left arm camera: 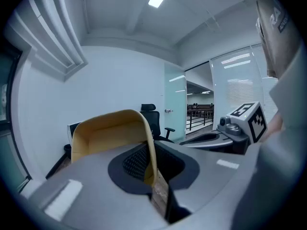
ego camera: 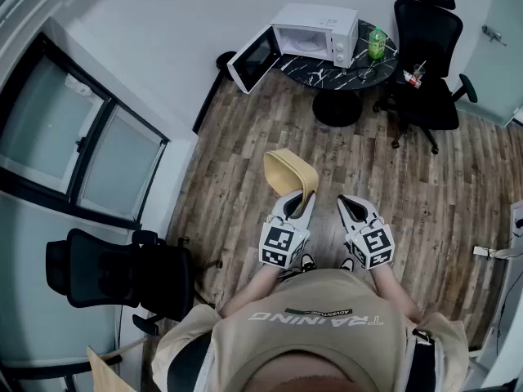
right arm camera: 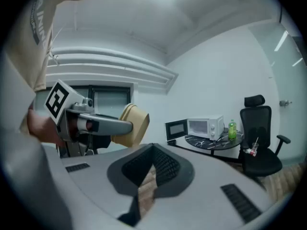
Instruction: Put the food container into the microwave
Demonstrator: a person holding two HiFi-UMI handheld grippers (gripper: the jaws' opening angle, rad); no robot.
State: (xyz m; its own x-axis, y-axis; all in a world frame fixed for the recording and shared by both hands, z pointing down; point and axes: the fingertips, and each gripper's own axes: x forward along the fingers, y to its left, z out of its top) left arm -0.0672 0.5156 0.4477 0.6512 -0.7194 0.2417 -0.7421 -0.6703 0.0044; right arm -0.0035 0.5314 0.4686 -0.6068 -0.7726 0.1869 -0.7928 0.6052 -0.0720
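The food container [ego camera: 289, 172] is a tan, open box with rounded corners, held tilted above the wooden floor. My left gripper [ego camera: 296, 198] is shut on one wall of it; the left gripper view shows that wall of the container [left arm camera: 108, 133] pinched between the jaws. To its right, my right gripper [ego camera: 352, 204] is shut with nothing in it, and only floor shows through its narrow slit [right arm camera: 153, 153]. The white microwave [ego camera: 315, 31] stands some way ahead on a round black table [ego camera: 347, 74], its door [ego camera: 252, 58] swung wide open to the left.
A green bottle [ego camera: 376, 43] stands on the table right of the microwave. A black office chair [ego camera: 425, 60] is behind the table to the right, another black chair [ego camera: 118, 274] is at my near left. A glass partition [ego camera: 73, 149] runs along the left.
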